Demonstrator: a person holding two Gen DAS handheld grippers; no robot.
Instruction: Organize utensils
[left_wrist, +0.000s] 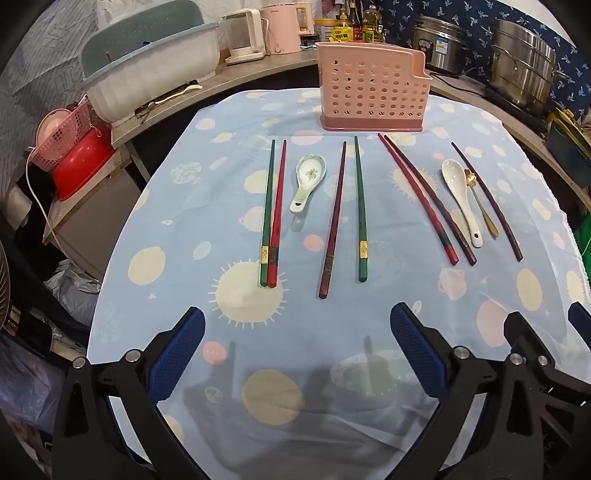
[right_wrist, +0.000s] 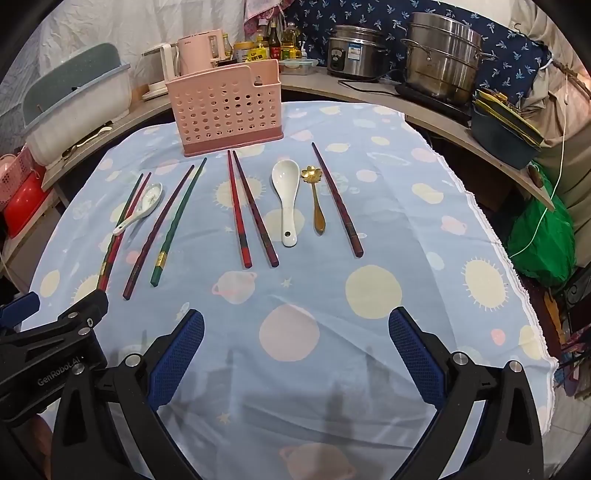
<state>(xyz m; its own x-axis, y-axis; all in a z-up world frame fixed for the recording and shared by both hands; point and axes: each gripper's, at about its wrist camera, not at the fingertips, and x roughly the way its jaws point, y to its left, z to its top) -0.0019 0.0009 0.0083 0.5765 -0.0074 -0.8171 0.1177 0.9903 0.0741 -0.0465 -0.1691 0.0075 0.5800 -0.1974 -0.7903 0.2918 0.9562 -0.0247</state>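
Start step, nothing sorted. Left gripper (left_wrist: 297, 345) and right gripper (right_wrist: 295, 345) wide open, empty. Chopsticks (left_wrist: 274, 210), spoons (right_wrist: 288, 199) lie before pink holder (left_wrist: 373, 88). Next: close on one utensil.

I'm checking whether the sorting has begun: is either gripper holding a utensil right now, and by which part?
Nothing is held. The left gripper and right gripper are both wide open above the tablecloth, with nothing between their jaws.

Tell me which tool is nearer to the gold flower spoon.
Right. The gold flower spoon lies almost straight ahead of the right tool, open above the cloth. From the left tool, also open, the spoon sits far off to the right.
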